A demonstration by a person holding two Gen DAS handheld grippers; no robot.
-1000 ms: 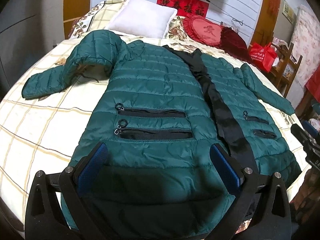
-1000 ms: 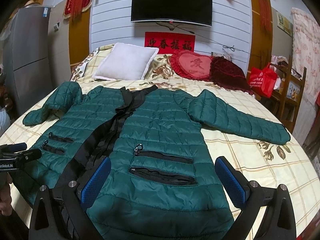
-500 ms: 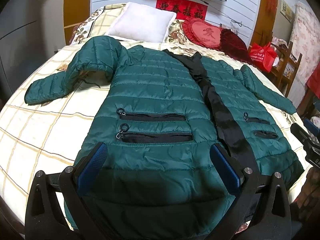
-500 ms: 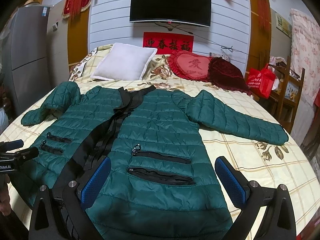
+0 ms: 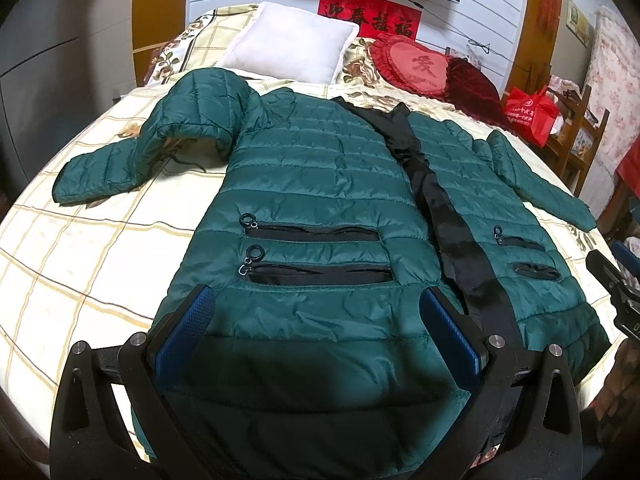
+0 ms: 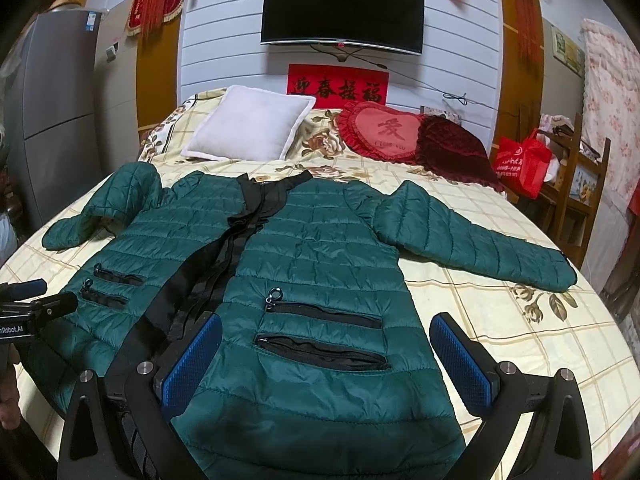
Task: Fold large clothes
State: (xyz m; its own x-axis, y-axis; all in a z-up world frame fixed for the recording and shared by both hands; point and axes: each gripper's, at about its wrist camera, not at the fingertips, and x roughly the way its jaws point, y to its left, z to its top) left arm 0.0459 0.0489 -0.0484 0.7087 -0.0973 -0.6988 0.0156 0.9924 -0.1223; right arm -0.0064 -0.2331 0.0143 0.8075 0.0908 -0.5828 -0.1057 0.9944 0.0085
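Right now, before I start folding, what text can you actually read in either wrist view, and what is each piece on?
"迎春接福" in black on the red banner on the wall under the TV.
"爱" on the red heart-shaped cushion; the small line beneath it is too blurred to read.
"nRobot.AI", cut off at the frame edge, on the left gripper.
Red gift bag: white print, unreadable.
Refrigerator sticker: too small.

Each handheld gripper, the left gripper (image 5: 318, 336) and the right gripper (image 6: 330, 362), had a glossy black forked frame studded with round silver screws, two black fingers (image 6: 466, 364) faced with ribbed blue pads, and white lettering on the left unit's side.
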